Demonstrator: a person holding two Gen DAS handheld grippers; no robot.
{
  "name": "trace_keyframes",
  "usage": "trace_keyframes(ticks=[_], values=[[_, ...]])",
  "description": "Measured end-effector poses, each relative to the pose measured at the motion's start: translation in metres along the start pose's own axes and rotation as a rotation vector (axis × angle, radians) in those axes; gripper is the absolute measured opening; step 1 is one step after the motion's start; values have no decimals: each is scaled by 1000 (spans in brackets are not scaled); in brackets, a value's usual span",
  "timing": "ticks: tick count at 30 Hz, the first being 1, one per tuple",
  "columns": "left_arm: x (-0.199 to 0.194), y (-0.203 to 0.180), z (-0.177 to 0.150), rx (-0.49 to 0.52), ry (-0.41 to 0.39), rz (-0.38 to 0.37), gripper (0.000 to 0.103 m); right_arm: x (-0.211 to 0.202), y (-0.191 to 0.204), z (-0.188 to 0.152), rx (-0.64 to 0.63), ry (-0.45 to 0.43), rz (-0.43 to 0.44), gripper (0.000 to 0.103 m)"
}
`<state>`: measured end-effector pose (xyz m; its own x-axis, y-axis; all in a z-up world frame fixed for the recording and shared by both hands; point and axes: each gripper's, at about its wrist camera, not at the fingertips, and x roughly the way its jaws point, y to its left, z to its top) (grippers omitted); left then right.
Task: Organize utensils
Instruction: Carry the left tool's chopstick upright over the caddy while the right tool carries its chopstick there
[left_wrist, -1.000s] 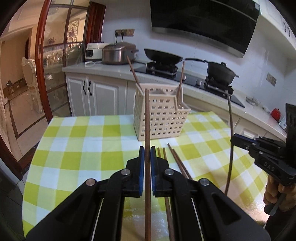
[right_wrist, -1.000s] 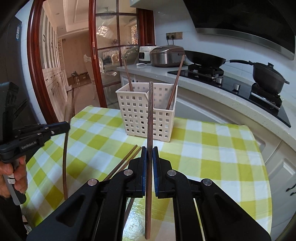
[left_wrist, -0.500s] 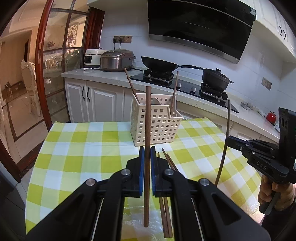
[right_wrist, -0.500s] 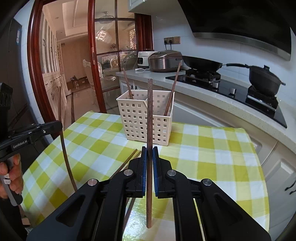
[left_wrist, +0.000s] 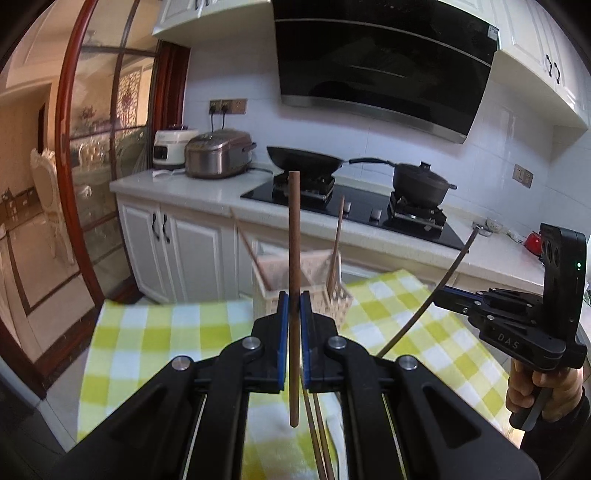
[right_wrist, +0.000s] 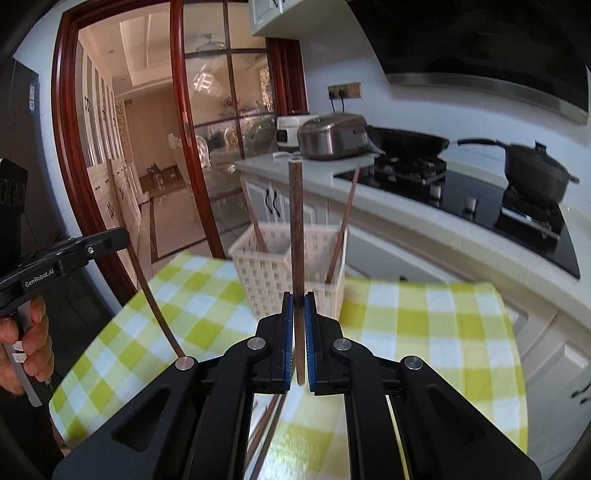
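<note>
Left gripper (left_wrist: 290, 306) clamped on a brown chopstick (left_wrist: 293, 258), blue pads pressed flat to either side of the shaft; stick stands near upright in the left wrist view, top end level with the stove behind, bottom end hanging free below the jaws, clear of the cloth. Right gripper (right_wrist: 299, 306) likewise closed tight on a second chopstick (right_wrist: 296, 229), also upright, its lower end stopping just under the pads. Each gripper shows in the other's view: the right one at the right edge of the left wrist view, a hand (left_wrist: 543, 391) round its handle, its chopstick slanting; the left one at the left edge of the right wrist view, held by a hand (right_wrist: 26, 347). White lattice basket (right_wrist: 273, 273) sits at the far side of the table (right_wrist: 424, 321), which wears a yellow-and-white checked cloth. Basket is divided inside; one chopstick leans in its left part (right_wrist: 255, 221), another in its right (right_wrist: 343, 229). Both held sticks are in front of the basket and above the table, not inside it. Two more chopsticks (left_wrist: 317, 435) lie flat on the cloth beneath the left gripper, side by side, partly hidden by the gripper body. Background blurred in both views
</note>
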<state>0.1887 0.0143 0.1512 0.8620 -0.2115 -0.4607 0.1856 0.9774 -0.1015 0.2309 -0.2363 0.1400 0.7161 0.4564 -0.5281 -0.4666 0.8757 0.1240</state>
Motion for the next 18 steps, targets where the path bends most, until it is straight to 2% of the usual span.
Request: trace_keyframes(ticks=[10, 18], values=[[32, -13, 96, 36, -66, 7, 6, 14, -7, 78, -29, -46, -22, 7], [67, -18, 128, 41, -75, 41, 6, 41, -15, 112, -23, -49, -36, 7]])
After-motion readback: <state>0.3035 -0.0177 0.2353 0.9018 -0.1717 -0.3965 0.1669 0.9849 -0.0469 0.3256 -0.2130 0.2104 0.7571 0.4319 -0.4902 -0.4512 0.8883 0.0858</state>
